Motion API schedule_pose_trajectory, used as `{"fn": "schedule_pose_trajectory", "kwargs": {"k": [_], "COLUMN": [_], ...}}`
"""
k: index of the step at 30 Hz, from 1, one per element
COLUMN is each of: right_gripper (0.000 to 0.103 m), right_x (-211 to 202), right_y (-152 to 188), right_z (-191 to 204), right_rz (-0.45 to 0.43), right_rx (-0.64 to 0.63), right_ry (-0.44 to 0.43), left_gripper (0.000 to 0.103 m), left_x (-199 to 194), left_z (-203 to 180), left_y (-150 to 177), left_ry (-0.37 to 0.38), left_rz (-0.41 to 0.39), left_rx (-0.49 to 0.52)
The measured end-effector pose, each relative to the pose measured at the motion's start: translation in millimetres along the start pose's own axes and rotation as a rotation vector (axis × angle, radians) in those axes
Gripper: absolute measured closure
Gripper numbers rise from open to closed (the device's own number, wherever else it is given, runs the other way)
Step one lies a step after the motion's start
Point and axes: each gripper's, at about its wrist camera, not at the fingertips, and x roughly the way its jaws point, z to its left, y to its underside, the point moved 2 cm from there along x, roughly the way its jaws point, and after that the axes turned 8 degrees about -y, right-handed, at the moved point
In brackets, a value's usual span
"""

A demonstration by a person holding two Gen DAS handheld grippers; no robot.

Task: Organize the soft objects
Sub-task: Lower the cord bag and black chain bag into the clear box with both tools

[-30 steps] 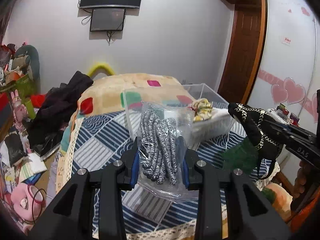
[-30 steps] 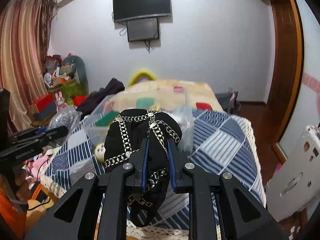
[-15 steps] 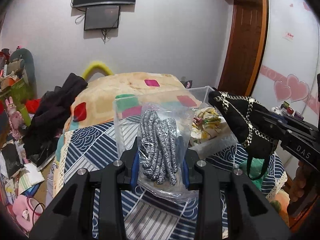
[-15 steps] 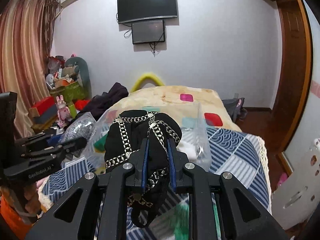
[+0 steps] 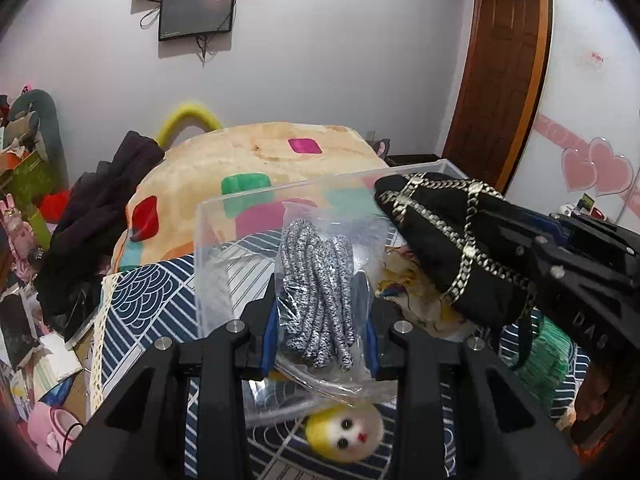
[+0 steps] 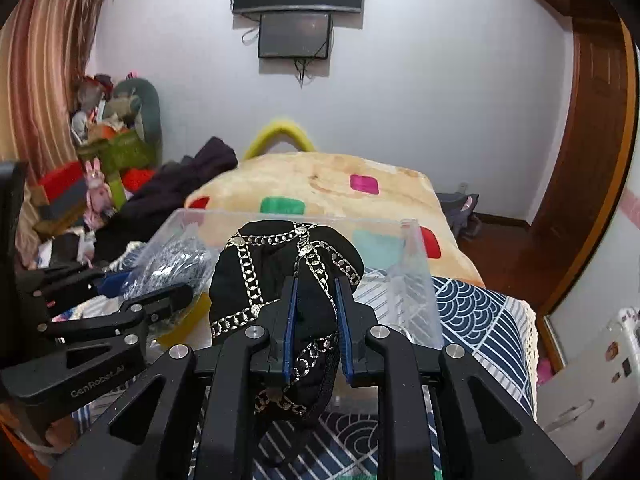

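Left tongs (image 5: 320,320) clenched on a clear plastic bag of speckled grey-white cord (image 5: 320,284), held upright between the blue-padded fingers (image 5: 269,332), in front of the near wall of a transparent storage bin (image 5: 216,256). Right tongs (image 6: 314,320) clenched on a black fabric pouch with metallic chain trim (image 6: 264,264); in the left wrist view the pouch (image 5: 440,236) is held over the bin's right half, above a crumpled yellow-patterned cloth (image 5: 412,288) lying inside the bin. The bin stands on a bed covered with a blue-and-white patterned quilt (image 6: 476,312); behind it lies a cream blanket with coloured squares (image 5: 256,160). A small yellow plush face with dark eyes (image 5: 344,432) lies on the quilt just below the bagged cord, between the left tongs' arms. A green object (image 5: 556,356) rests on the quilt beneath the right tongs. Two dark screens (image 6: 298,4) are mounted on the far wall.
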Motion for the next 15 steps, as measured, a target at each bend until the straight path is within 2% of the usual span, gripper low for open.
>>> {"fn": "schedule_pose_trajectory", "kwargs": {"k": [5, 7, 9, 15], "right_gripper": [0.087, 0.087, 0.086, 0.078], "right_x": [17, 23, 26, 15], "right_y": [2, 5, 7, 10], "right_z": [-5, -9, -12, -16], "right_rz": [0.046, 0.069, 0.087, 0.072], "right_rx": [0.000, 0.000, 0.001, 0.003], "right_ry": [0.019, 0.026, 0.027, 0.042], "left_gripper": [0.066, 0.062, 0.048, 0.041], "left_x": [12, 15, 19, 25], "left_z": [-2, -4, -5, -3], "left_y": [-5, -5, -4, 3], "left_ry": [-0.008, -0.018, -0.018, -0.023], "left_rz": [0.015, 0.017, 0.032, 0.045], "left_rx": [-0.009, -0.005, 0.003, 0.002]}}
